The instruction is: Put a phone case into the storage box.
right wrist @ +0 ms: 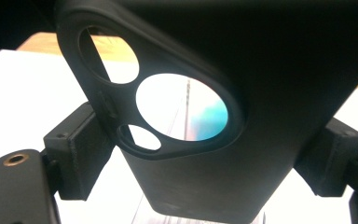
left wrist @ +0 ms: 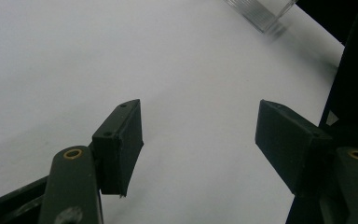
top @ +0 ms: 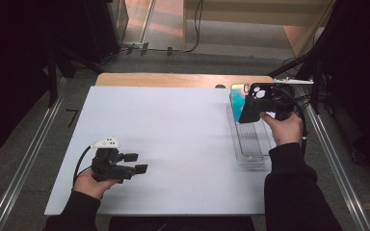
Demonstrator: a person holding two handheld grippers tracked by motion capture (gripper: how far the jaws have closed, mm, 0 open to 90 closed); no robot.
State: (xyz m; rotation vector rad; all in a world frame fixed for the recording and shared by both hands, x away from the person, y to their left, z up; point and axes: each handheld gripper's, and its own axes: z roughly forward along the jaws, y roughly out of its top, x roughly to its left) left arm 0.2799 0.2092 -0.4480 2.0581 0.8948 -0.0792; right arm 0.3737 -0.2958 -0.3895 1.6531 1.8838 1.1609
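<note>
A black phone case with three camera holes hangs tilted over the far end of a clear plastic tray. My right gripper is shut on it. In the right gripper view the case is clamped at its sides by that gripper. A teal, shiny flat thing lies at the tray's far end and shows through a camera hole. At the near left, my left gripper rests low over the white table, open with nothing between its fingers.
The white sheet covers the table, with a wooden strip at its far edge. A corner of the clear tray appears far off in the left gripper view. Metal rails run along both sides of the table.
</note>
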